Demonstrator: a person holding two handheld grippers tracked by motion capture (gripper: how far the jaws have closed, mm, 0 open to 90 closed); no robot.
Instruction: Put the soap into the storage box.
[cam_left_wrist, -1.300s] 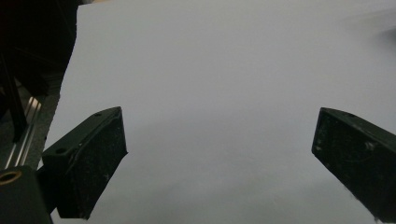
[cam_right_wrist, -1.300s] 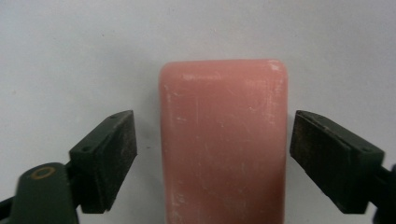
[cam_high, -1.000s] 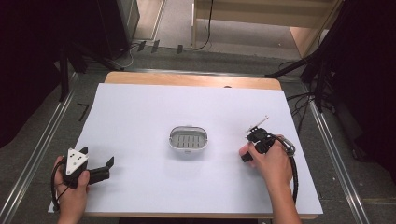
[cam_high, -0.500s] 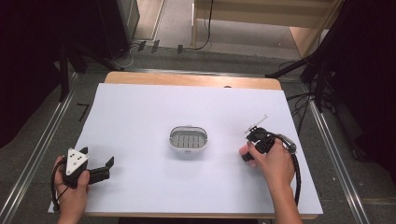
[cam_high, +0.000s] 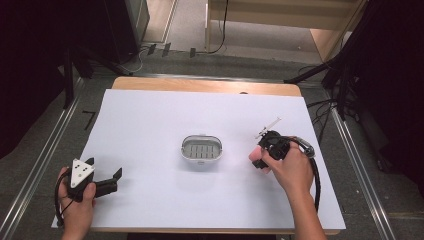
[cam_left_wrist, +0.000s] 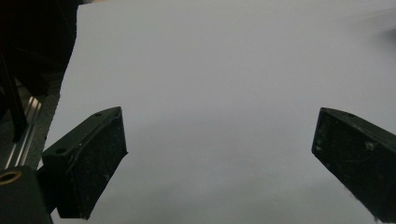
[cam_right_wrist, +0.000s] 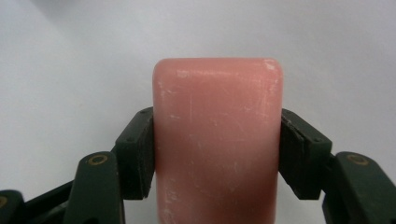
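Clamping pink soap bar (cam_right_wrist: 218, 140), right hand-held gripper (cam_right_wrist: 218, 154) pads

Left claw (cam_high: 116, 176) sits low at the near left corner, held in the left hand (cam_high: 75, 200), grey three-cornered plate on top, its two black jaws spread wide apart with nothing between them. Over on the right, the right hand (cam_high: 287, 167) wraps the right claw (cam_right_wrist: 217, 154), forearm coming in from the bottom edge, cable looping round the wrist. Those jaws have just been closing and now press both sides of the pink bar (cam_right_wrist: 217, 140).
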